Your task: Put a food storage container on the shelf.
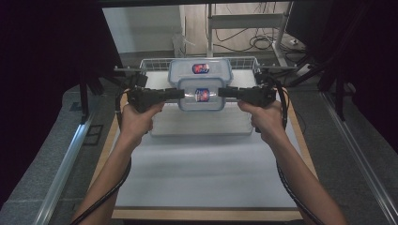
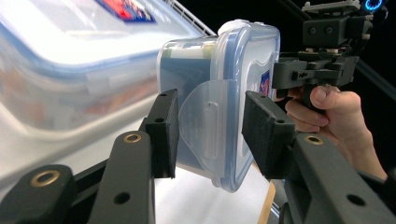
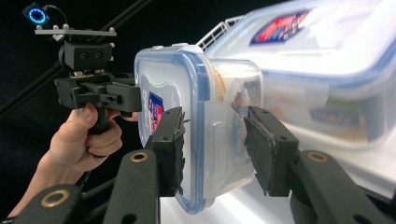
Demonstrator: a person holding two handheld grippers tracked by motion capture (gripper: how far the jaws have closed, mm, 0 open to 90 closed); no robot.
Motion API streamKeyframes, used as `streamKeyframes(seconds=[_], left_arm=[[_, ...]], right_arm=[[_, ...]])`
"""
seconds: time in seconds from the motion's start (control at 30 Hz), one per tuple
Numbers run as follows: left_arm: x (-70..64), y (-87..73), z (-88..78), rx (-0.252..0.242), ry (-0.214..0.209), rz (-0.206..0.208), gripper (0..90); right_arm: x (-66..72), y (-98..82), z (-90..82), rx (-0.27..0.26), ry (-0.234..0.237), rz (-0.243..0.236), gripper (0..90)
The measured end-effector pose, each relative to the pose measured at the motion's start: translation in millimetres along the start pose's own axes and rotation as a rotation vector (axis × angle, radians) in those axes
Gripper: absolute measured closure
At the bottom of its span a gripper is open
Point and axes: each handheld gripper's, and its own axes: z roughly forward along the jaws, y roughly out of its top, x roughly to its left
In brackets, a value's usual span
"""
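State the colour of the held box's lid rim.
Blue, on the clear box; clearest in the left gripper view.

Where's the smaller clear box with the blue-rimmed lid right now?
In the high view, the smaller clear plastic box sits mid-table between the left tongs and right tongs, just before the larger clear box.

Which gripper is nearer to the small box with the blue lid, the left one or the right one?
Neither: both are equally near. The left gripper clamps the small box at its left end, and the right gripper clamps its right end, each over a lid latch.
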Motion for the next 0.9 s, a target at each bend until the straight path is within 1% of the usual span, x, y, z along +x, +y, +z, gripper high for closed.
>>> streamKeyframes(seconds=[0.13,0.17,0.2,0.43,0.7,0.9], left_arm=[[1.6,14.8,-1.1,-0.013,0.004,-0.002,57.3],[1.8,17.3,-1.1,-0.018,0.005,-0.007,57.3],[2.4,20.9,-1.3,-0.020,0.007,-0.005,57.3],[6.8,41.4,0.3,-0.045,0.012,-0.019,57.4],[21.4,50.6,5.6,-0.075,-0.011,-0.066,57.4],[30.4,54.2,11.7,-0.083,-0.013,-0.083,57.3]], right_arm=[[-1.0,12.4,1.7,-0.013,0.002,0.007,57.7],[-1.7,16.9,2.5,-0.018,0.008,0.019,57.7],[-2.5,19.0,3.1,-0.022,0.009,0.016,57.7],[-8.0,37.5,6.8,-0.031,0.017,0.038,57.7],[-13.8,54.9,12.6,-0.044,0.000,0.042,57.7],[-22.2,64.4,16.8,-0.062,-0.011,0.062,57.7]])
